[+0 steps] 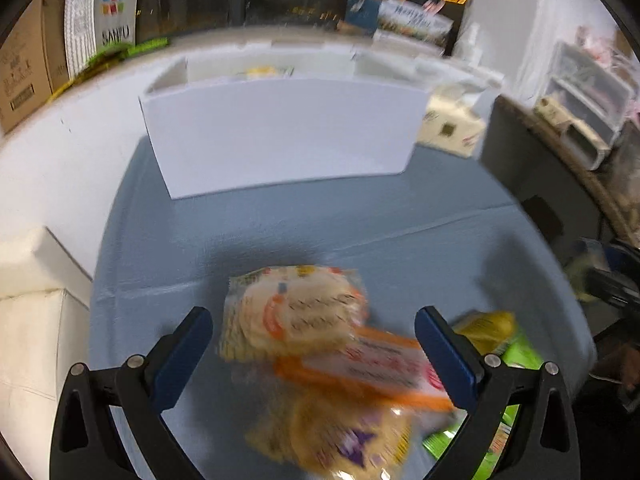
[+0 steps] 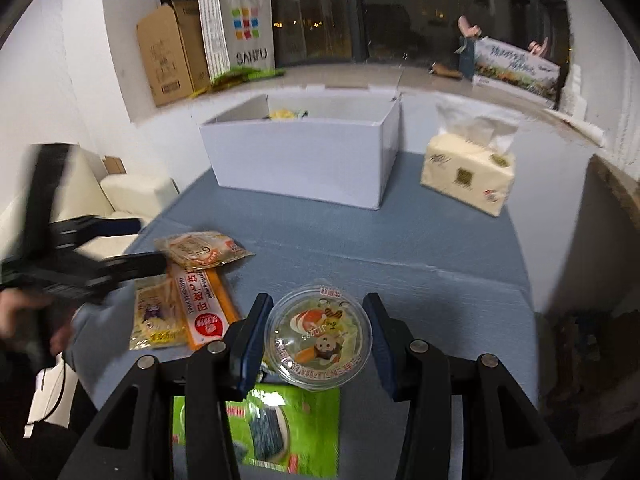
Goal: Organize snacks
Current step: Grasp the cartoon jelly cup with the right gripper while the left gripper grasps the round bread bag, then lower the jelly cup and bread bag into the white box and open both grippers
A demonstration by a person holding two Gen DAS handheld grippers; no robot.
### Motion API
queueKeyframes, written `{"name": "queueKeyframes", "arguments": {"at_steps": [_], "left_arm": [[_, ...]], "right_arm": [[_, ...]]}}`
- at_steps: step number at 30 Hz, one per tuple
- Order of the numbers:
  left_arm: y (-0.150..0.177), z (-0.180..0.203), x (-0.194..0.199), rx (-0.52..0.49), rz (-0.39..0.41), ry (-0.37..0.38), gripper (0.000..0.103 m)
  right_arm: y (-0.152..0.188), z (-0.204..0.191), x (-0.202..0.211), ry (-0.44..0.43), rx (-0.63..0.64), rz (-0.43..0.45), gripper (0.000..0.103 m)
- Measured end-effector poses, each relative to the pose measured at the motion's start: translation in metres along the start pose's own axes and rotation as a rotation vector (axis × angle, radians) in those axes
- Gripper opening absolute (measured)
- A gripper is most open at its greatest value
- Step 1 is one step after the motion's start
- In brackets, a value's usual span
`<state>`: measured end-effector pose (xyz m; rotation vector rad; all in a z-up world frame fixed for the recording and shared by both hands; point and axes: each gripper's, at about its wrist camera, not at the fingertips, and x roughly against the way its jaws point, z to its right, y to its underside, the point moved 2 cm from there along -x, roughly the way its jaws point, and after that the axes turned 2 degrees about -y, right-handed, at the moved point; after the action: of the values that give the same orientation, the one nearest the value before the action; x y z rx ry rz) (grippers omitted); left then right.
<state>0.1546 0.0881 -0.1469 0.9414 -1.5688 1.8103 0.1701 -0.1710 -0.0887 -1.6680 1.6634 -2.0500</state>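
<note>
My left gripper (image 1: 314, 326) is open above a blurred pile of snacks on the blue cloth: a pale round packet (image 1: 296, 312), an orange-edged packet (image 1: 372, 364) and a yellow packet with purple print (image 1: 344, 436). My right gripper (image 2: 318, 310) stands with its blue fingers on either side of a clear round jelly cup (image 2: 319, 336); the fingers look close to its rim. A green snack bag (image 2: 280, 428) lies under it. The left gripper (image 2: 120, 264) also shows at the left of the right wrist view. A white box (image 2: 304, 152) at the back holds a yellow item.
A tissue pack (image 2: 466, 172) stands right of the white box. Cardboard boxes and a SANFU bag (image 2: 240, 28) lean on the back wall. A white cushion (image 2: 136, 192) sits off the table's left edge. A wooden-edged surface (image 1: 560, 148) is on the right.
</note>
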Motion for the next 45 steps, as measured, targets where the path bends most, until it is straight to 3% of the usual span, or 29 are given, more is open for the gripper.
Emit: {"name": "queueKeyframes", "arguments": {"at_steps": [6, 8, 10, 16, 22, 25, 30, 38, 45], "left_arm": [[-0.01, -0.006, -0.035, 0.035, -0.096, -0.007, 0.101], [-0.01, -0.004, -0.04, 0.026, -0.111, 0.007, 0.081], [-0.008, -0.003, -0.039, 0.032, -0.108, 0.022, 0.08], [-0.006, 0.002, 0.006, 0.003, 0.032, 0.057, 0.078], [-0.029, 0.001, 0.071, 0.008, 0.237, 0.074, 0.078], [-0.056, -0.009, 0.091, 0.017, 0.32, 0.072, 0.078], [-0.108, -0.027, 0.099, 0.021, 0.384, 0.075, 0.078], [-0.201, -0.071, 0.041, 0.127, 0.329, 0.107, 0.078], [-0.223, -0.09, -0.009, 0.163, 0.254, 0.075, 0.079]], "right_arm": [[0.012, 0.011, 0.029, 0.01, -0.018, 0.035, 0.051], [0.016, 0.014, 0.033, 0.009, -0.029, 0.039, 0.051], [0.02, 0.015, 0.034, 0.009, -0.036, 0.037, 0.051], [0.021, 0.01, 0.028, -0.006, -0.027, 0.03, 0.051], [0.009, 0.004, 0.018, -0.017, -0.009, 0.039, 0.051], [-0.014, 0.003, 0.012, -0.036, -0.006, 0.071, 0.051], [-0.078, 0.007, 0.0, -0.058, -0.017, 0.154, 0.051], [-0.185, 0.018, -0.061, -0.058, -0.054, 0.165, 0.051], [-0.237, 0.028, -0.116, -0.033, -0.063, 0.095, 0.051]]}}
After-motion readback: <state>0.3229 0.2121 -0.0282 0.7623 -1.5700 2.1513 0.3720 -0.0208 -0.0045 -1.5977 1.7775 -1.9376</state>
